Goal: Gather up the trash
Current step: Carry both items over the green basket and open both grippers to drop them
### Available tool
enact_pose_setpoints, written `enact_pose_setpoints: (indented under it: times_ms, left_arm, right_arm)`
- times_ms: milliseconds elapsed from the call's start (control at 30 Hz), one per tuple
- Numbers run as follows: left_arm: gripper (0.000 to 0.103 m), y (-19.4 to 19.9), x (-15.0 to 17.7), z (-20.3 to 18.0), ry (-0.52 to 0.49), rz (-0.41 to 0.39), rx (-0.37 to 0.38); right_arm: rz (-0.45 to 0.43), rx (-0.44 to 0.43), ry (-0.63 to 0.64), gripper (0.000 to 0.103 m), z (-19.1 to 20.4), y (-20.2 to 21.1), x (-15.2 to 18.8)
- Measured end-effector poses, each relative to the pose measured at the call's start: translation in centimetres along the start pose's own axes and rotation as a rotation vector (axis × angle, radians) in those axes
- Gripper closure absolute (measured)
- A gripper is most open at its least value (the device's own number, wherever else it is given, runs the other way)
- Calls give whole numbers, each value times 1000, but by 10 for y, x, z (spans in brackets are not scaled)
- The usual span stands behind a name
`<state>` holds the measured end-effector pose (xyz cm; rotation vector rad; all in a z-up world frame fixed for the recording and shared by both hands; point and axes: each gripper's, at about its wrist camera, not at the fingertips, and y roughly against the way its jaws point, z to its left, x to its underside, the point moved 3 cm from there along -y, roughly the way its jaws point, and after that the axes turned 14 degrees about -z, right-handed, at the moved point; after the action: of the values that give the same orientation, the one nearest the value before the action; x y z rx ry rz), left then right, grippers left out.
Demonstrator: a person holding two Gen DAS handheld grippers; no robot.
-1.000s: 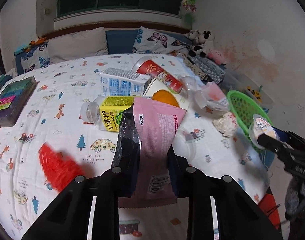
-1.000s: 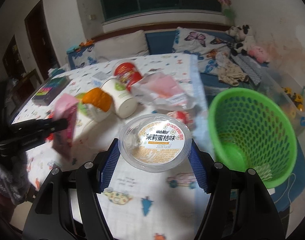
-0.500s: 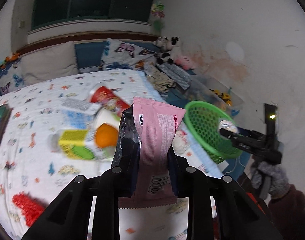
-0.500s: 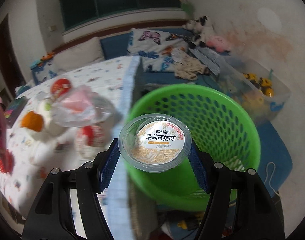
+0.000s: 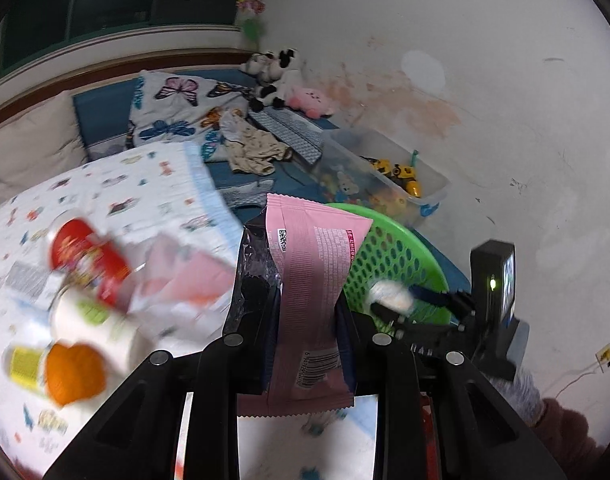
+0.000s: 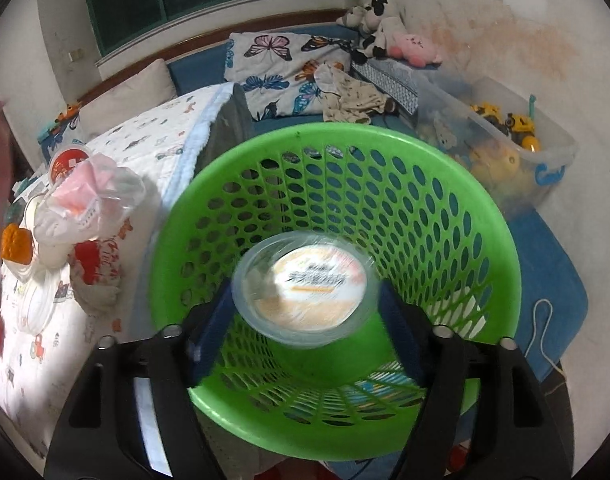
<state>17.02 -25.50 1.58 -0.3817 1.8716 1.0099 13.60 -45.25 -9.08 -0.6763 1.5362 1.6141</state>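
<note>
The pink wrapper (image 5: 309, 280) clamped in the left tongs (image 5: 305, 320) shows a small square code near its top, a block of fine print too small to read and a barcode at its lower edge. It stands upright between the pads, a crumpled dark film (image 5: 253, 280) pinched in beside it, just short of the green basket (image 5: 397, 256).

Over that basket, the right tongs (image 6: 305, 300) have just been opening: the clear plastic cup (image 6: 303, 292) with its orange and white printed lid sits blurred between the blue pads, which now stand clear of its sides. The lid's writing is smeared beyond reading. The cup hangs inside the basket's mouth, whose perforated wall (image 6: 385, 200) shows some pale scraps at the bottom.

On the bed's cartoon-print sheet (image 6: 153, 140) lie a red-labelled cup (image 5: 89, 256), a white cup (image 5: 93, 320), an orange lid (image 5: 75, 372) and a crumpled clear bag with pink inside (image 6: 89, 200). A clear bin (image 6: 505, 136) by the wall holds yellow toy vehicles.
</note>
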Motion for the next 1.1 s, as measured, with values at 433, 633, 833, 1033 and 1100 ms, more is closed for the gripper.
enact_pose_setpoints:
  times_ms: [433, 633, 833, 1033, 1100]
  left_arm:
    - [77, -102, 2, -41, 13, 151, 55]
    - [70, -128, 13, -58, -11, 199, 66]
    - [48, -131, 21, -64, -32, 204, 67]
    - [48, -109, 20, -50, -12, 174, 46]
    - [48, -92, 19, -42, -10, 146, 20]
  right_arm:
    - [-74, 52, -38, 23, -33, 40, 3]
    - [-92, 64, -81, 23, -47, 55, 10]
    - [-98, 73, -99, 23, -51, 61, 15]
    - [-103, 56, -100, 23, -44, 67, 15]
    - [-105, 40, -95, 23, -36, 70, 15]
